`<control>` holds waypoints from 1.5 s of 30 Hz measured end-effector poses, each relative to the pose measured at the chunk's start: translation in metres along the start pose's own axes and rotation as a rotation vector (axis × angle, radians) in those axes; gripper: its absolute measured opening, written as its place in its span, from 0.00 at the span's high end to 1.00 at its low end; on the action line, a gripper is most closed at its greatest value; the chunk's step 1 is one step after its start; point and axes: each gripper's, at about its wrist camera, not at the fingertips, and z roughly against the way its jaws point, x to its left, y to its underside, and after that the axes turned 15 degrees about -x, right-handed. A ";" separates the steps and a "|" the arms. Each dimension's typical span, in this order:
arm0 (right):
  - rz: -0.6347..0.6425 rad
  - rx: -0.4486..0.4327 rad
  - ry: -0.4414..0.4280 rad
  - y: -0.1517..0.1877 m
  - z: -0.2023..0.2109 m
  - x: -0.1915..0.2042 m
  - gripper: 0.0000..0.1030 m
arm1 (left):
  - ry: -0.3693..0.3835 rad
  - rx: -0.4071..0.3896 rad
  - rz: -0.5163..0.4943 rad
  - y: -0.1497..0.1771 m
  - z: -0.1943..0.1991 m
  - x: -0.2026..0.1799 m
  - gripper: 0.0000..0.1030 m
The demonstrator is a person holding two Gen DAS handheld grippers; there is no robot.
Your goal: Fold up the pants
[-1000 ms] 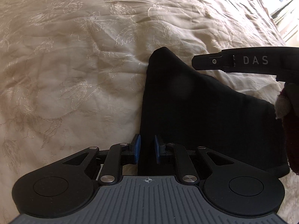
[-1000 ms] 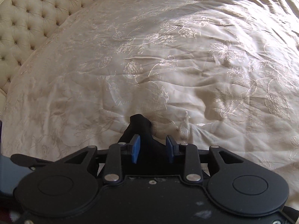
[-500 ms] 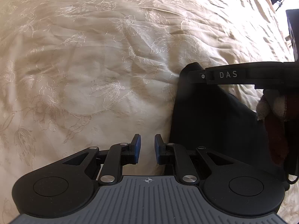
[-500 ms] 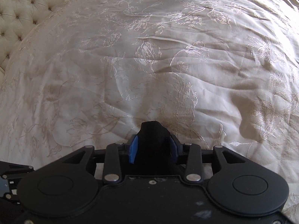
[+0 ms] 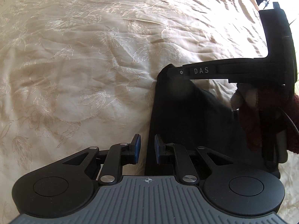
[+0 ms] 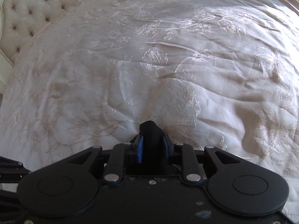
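The bed is viewed steeply downward, from close, along each gripper's fingers. The pants and the right gripper are shared by both views.

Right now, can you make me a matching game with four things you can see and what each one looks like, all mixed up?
Things:
1. pants
2. bedspread
3. headboard
4. sleeve

Looks:
A. pale and padded, dotted with buttons
B. dark red and fuzzy
C. black
D. cream with stitched flowers

Right pairs: 1-C, 2-D, 3-A, 4-B
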 end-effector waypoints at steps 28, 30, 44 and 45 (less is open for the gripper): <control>-0.180 -0.107 0.631 0.147 0.200 -0.013 0.64 | 0.098 0.047 -0.269 0.040 -0.025 -0.073 0.62; -0.221 -0.129 0.650 0.146 0.203 -0.020 0.61 | 0.096 0.026 -0.262 0.041 -0.016 -0.071 0.62; -0.489 -0.112 0.573 0.169 0.200 -0.069 0.43 | 0.120 -0.017 -0.163 0.028 -0.008 -0.036 0.62; -0.504 -0.112 0.565 0.169 0.198 -0.072 0.40 | 0.125 -0.013 -0.158 0.027 -0.011 -0.035 0.62</control>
